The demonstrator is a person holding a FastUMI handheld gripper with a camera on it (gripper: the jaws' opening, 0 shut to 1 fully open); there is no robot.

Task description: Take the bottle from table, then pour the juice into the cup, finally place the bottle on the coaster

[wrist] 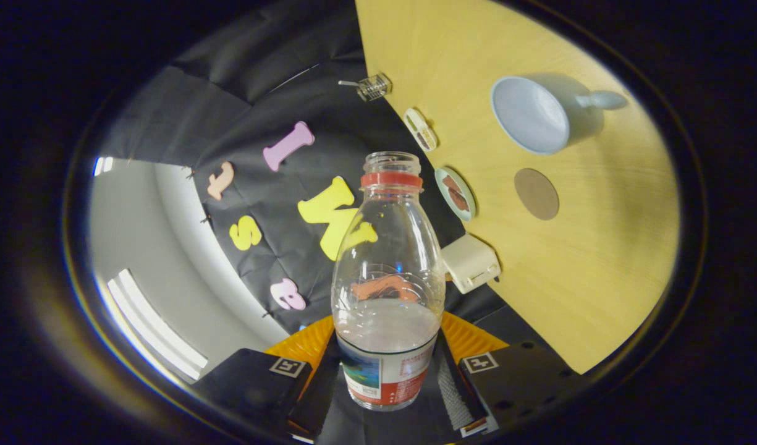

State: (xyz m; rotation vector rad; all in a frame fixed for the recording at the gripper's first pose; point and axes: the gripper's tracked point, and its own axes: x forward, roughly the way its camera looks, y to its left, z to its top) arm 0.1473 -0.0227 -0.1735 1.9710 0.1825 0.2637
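Observation:
My gripper (387,377) is shut on a clear plastic bottle (387,272), both fingers pressing its labelled lower part. The bottle has no cap, a red neck ring, and a little pale liquid low inside. It is held up off the table, and the whole view is rolled, so the wooden table (600,259) stands to the right. Beyond the bottle's mouth and to its right sits a pale blue cup (532,114) with a handle, open and looking empty. A round brown coaster (536,193) lies on the table just below the cup.
Along the table's far edge stand a small glass jar (373,86), an oval box (420,129), a round dish (455,193) with something brown on it, and a white block (471,262). Behind them hangs the black booth wall (261,111).

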